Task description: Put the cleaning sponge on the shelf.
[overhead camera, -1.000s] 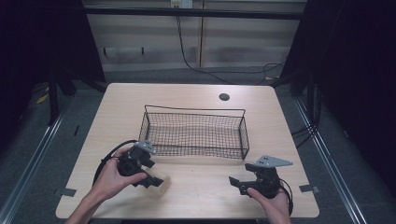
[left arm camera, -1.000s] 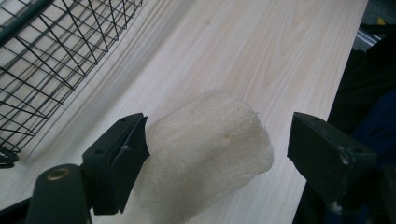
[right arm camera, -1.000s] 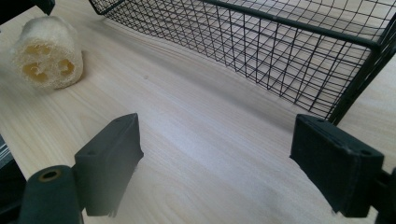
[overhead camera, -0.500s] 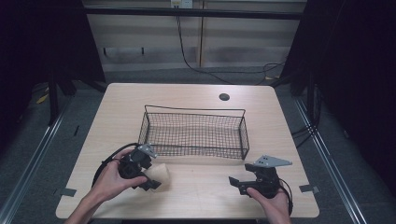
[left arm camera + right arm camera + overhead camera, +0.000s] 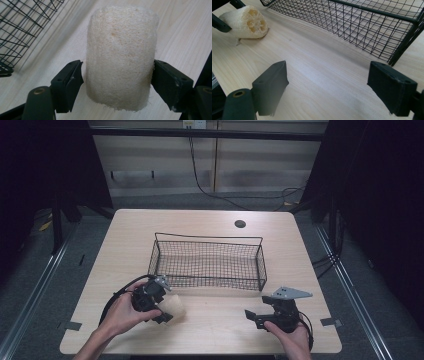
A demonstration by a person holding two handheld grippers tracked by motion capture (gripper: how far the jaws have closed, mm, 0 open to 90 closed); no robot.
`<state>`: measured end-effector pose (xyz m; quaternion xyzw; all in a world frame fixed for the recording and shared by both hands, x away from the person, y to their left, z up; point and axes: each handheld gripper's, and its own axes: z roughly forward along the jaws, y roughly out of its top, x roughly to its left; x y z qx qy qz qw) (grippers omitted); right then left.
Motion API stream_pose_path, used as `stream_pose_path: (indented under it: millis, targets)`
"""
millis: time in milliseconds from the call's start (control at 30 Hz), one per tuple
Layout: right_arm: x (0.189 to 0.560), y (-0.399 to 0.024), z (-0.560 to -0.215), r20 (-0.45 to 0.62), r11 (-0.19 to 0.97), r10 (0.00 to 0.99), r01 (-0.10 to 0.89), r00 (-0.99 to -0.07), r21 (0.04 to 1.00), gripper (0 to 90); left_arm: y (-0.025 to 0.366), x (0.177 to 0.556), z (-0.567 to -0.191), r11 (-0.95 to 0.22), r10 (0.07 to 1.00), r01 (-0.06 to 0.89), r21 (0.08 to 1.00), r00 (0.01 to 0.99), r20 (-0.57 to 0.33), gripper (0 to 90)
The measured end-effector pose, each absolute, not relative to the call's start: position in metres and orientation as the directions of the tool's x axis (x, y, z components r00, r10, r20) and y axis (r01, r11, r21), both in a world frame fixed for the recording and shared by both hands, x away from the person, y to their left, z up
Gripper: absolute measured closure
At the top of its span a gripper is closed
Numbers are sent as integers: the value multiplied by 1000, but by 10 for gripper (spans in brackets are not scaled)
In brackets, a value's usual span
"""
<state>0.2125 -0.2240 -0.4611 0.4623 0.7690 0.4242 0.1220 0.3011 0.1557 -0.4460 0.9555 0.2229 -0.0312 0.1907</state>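
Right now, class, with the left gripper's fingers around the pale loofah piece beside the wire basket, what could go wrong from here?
1. The pale cylindrical loofah piece sits between the left gripper fingers with a gap showing on one side; a loose grip may let it slip or roll.
2. The black wire basket stands close by; a low lift could catch the loofah on its rim.
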Motion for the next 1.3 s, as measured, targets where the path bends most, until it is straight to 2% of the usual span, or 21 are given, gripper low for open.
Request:
stream_pose_path:
  millis: [267, 600, 900, 1133, 1300]
  targets:
    - [213, -224, -461, 203, 211, 816, 605, -542, 768, 163, 151, 304, -453, -835, 424, 448, 319, 894, -145, 262]
    - [212, -224, -461, 206, 211, 815, 609, -542, 765, 163, 137, 307, -449, -878, 423, 436, 198, 900, -106, 279]
    - [213, -223, -462, 208, 213, 813, 611, -544, 762, 163, 126, 318, -444, -888, 441, 451, 93, 891, -111, 279]
    - [213, -223, -462, 209, 213, 813, 612, -543, 762, 164, 116, 320, -446, -889, 449, 456, 45, 887, -106, 280]
    - [212, -223, -461, 209, 211, 813, 610, -543, 764, 164, 117, 320, -444, -885, 454, 462, 57, 884, -109, 284]
